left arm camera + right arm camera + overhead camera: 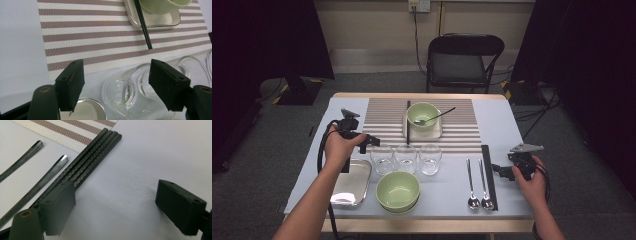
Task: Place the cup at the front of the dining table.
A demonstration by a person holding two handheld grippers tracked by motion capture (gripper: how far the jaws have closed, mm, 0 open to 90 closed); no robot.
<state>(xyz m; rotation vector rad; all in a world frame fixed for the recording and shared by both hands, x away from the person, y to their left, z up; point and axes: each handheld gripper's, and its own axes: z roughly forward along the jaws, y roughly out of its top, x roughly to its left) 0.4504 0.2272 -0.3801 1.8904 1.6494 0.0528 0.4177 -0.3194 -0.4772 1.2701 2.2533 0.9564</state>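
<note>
Clear drinking glass, leftmost of three in a row at mid-table, just in front of the brown-and-white striped woven placemat; seen in the left gripper view between and beyond the black pads. Left gripper jaws spread wide, hovering just beside and above that glass, nothing gripped. Right gripper also spread wide and empty, low over the pale table, next to the bundle of black carbon-weave chopsticks. Done so far, judging from the layout: far place laid, with pale green ceramic bowl on a small square metal tray, dark-handled spoon resting in the bowl, single black chopstick along the tray's left edge. Still unplaced, apparently: all three glasses, second green bowl at the near edge, polished steel tray near left, two steel spoons lying beside the chopstick bundle. Glass not yet grasped; likely early-to-middle stage, grasp and transfer pending.
</note>
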